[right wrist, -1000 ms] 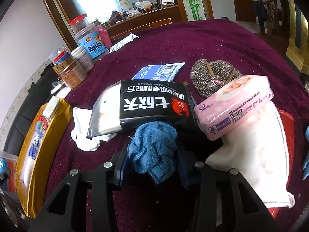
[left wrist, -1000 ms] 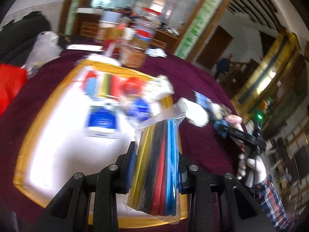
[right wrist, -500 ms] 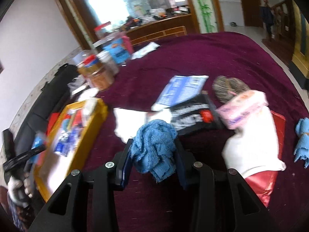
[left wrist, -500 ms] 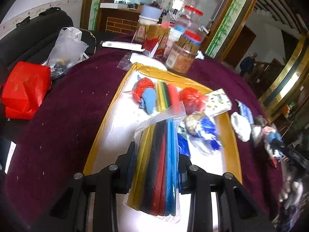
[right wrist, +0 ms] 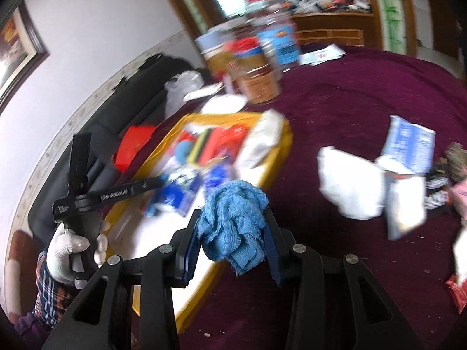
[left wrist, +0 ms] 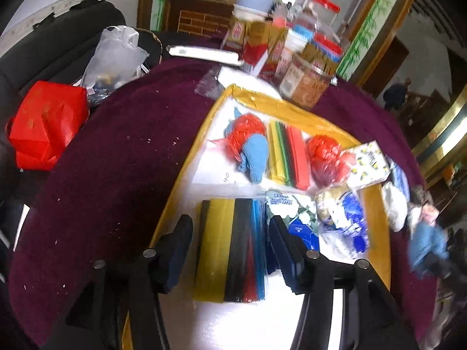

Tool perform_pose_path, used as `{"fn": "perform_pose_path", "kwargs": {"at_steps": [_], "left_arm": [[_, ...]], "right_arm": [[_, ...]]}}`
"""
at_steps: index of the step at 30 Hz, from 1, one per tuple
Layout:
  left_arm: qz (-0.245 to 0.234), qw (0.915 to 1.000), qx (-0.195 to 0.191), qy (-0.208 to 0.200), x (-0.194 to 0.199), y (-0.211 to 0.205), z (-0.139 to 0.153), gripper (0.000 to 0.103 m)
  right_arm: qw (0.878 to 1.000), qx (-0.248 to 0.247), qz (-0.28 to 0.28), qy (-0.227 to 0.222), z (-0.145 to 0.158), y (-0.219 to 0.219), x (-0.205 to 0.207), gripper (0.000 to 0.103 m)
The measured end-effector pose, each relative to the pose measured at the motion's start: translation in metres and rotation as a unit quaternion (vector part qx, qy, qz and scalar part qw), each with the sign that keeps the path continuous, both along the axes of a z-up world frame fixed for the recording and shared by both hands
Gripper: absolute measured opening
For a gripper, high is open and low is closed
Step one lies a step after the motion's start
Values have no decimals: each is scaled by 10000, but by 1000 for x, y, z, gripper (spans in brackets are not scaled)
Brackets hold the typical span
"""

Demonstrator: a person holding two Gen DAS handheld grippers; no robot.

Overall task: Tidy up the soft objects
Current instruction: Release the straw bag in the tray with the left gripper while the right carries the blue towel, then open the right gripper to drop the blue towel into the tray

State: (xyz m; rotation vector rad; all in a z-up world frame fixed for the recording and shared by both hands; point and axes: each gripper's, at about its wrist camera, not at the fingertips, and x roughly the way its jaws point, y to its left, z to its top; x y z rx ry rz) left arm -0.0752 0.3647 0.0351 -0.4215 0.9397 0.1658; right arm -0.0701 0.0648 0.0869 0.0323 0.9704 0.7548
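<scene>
Left tongs are spreading; the bag of coloured sheets lies flat between them on the white-lined yellow tray, clear of both pads. Right tongs pinch a crumpled blue cloth above the tray's near edge, over the maroon surface.

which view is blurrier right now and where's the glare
Right wrist view: motion blur smears the yellow tray and jars, though the blue cloth in the right gripper stays sharp. Left wrist view: sharper, with glare washing out the tray floor near the left gripper.
</scene>
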Motion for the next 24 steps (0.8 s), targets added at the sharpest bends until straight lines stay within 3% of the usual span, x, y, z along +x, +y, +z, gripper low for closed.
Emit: {"fn": "perform_pose_path", "kwargs": {"at_steps": [4,12,21,24], "left_arm": [[52,9973,-508,-536,-27,5,15,64],[190,9892,-668,-1287,-73,1,38,74],[312,9869,-819,-1356,-85,-1,33,75],[301,9877,-828,-1294,-86,-4,30,75]], "right_arm": [[9986,-161,451,213,-13,42,-5,39],[9905,-811,1003,484,-48,105,-9,39],[9901,-1275,592,62,-58,113,10,43],[9937,-952,566,169,-53,105,10,54]]}}
